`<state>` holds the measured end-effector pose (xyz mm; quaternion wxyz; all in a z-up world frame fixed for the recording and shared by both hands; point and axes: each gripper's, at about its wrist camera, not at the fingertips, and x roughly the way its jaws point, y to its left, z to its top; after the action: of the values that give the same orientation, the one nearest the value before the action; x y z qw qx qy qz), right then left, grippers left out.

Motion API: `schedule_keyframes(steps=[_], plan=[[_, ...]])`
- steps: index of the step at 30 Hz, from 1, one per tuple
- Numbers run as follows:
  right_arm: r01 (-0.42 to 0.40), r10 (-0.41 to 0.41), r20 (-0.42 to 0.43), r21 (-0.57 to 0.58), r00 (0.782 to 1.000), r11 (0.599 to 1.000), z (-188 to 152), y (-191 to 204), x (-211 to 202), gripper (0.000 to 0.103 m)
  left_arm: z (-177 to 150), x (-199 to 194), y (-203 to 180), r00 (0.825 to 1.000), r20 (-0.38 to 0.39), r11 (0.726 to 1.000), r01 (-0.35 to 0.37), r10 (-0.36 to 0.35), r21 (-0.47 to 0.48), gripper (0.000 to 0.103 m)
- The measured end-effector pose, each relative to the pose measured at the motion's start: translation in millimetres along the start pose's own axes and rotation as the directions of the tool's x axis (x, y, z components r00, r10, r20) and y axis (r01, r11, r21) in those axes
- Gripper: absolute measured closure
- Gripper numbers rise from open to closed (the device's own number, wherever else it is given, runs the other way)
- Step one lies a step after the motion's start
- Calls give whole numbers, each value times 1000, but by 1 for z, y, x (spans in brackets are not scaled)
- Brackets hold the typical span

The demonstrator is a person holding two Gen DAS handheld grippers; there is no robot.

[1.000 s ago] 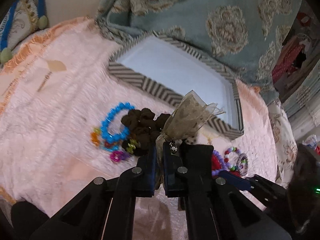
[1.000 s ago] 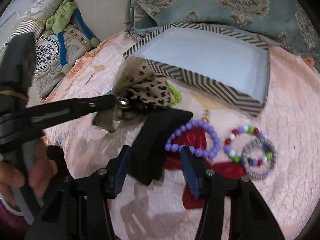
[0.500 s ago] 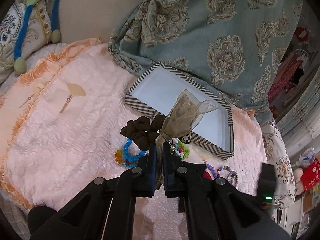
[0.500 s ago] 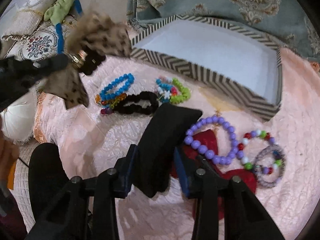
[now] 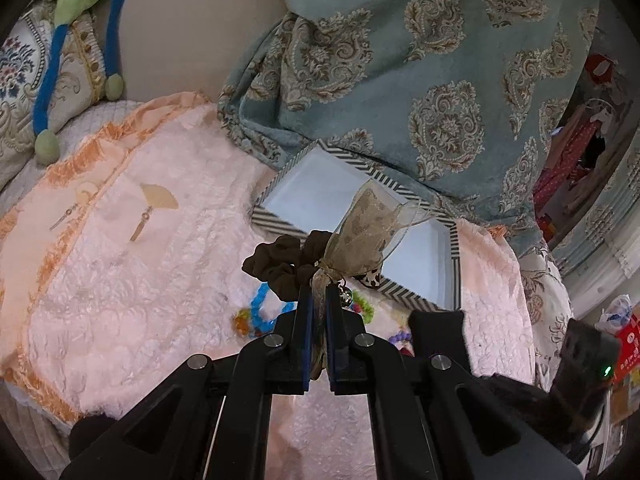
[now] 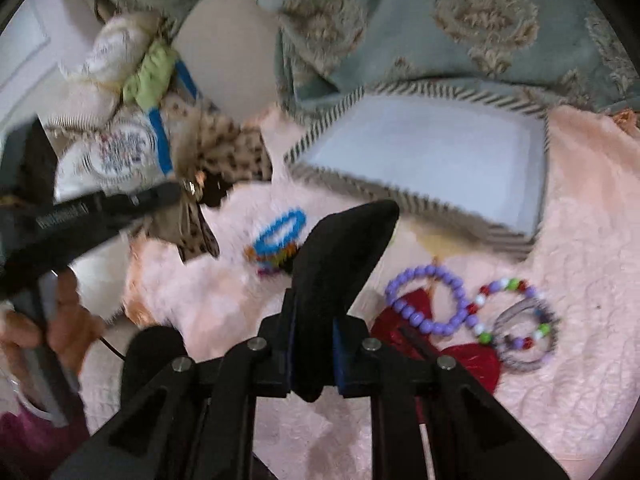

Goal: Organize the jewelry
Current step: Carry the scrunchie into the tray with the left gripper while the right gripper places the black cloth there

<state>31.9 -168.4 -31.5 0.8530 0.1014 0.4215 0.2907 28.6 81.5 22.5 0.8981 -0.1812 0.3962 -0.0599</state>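
Observation:
My left gripper (image 5: 319,292) is shut on a brown scrunchie (image 5: 280,268) with a sheer leopard ribbon (image 5: 372,232), held in the air before the striped box (image 5: 416,300). The right wrist view shows that gripper (image 6: 176,192) at the left with the ribbon (image 6: 228,152). My right gripper (image 6: 314,300) has its jaws closing, and the pads press on a black fabric piece (image 6: 344,248) that sticks up between them. On the pink bedspread lie a blue bead bracelet (image 6: 280,232), a purple bead bracelet (image 6: 424,300), a multicoloured bead bracelet (image 6: 492,320), a grey ring (image 6: 528,336) and a red bow (image 6: 472,360).
The striped box (image 6: 432,152) has a bare pale floor and stands against a teal patterned blanket (image 5: 400,80). Embroidered cushions (image 5: 24,80) lie at the back left. A hand (image 6: 68,320) holds the left gripper's handle.
My left gripper has lifted the scrunchie higher off the bedspread. My right jaws have narrowed from wide apart onto the black piece and have risen with it.

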Motion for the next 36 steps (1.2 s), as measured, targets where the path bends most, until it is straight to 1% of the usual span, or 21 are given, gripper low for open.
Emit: schedule_keyframes(steps=[3,4,7,10,14,18,20,21,24,26,28,30,32,33,35,36], plan=[[44,-45,43,10,998,999,13,-10,-11,89,12,3,-5,1000,4,1000,22,-22,6,103],[57,-58,51,20,997,998,18,-15,-14,89,18,7,-9,999,2,999,39,-39,17,103],[106,-108,72,38,992,994,33,-31,-18,89,34,17,-17,998,1,997,61,-61,36,103],[149,-152,76,46,985,988,48,-47,-11,88,54,38,-25,996,-17,996,86,-85,39,103],[187,-190,50,54,980,981,65,-65,11,88,75,74,-34,992,-54,992,113,-111,55,103],[222,-224,33,57,974,973,77,-84,34,88,97,121,-38,994,-76,994,80,-74,76,103],[228,-230,22,68,973,971,80,-94,47,88,102,140,-38,996,-78,995,51,-44,90,103],[230,-231,12,71,973,971,81,-99,54,88,104,154,-37,997,-82,995,23,-15,101,103],[225,-224,-31,63,974,972,78,-110,71,88,101,185,-29,990,-121,991,-57,71,121,103],[223,-220,-60,44,974,974,73,-115,77,88,93,197,-21,982,-154,988,-92,111,127,103],[219,-217,-92,19,972,975,69,-121,80,88,82,207,-11,970,-192,984,-126,149,129,103],[221,-220,-111,-1,969,975,66,-126,78,88,71,210,-5,962,-226,984,-125,152,129,103],[230,-231,-134,-25,964,973,66,-133,73,88,60,206,-6,958,-242,982,-124,157,144,103],[240,-244,-141,-41,960,970,66,-135,70,88,53,201,-9,957,-246,981,-119,155,155,103],[286,-296,-155,-84,943,955,66,-140,64,88,45,193,-14,955,-256,980,-112,152,165,103],[294,-305,-157,-89,939,952,67,-143,62,88,40,189,-16,954,-264,981,-103,144,163,103]])
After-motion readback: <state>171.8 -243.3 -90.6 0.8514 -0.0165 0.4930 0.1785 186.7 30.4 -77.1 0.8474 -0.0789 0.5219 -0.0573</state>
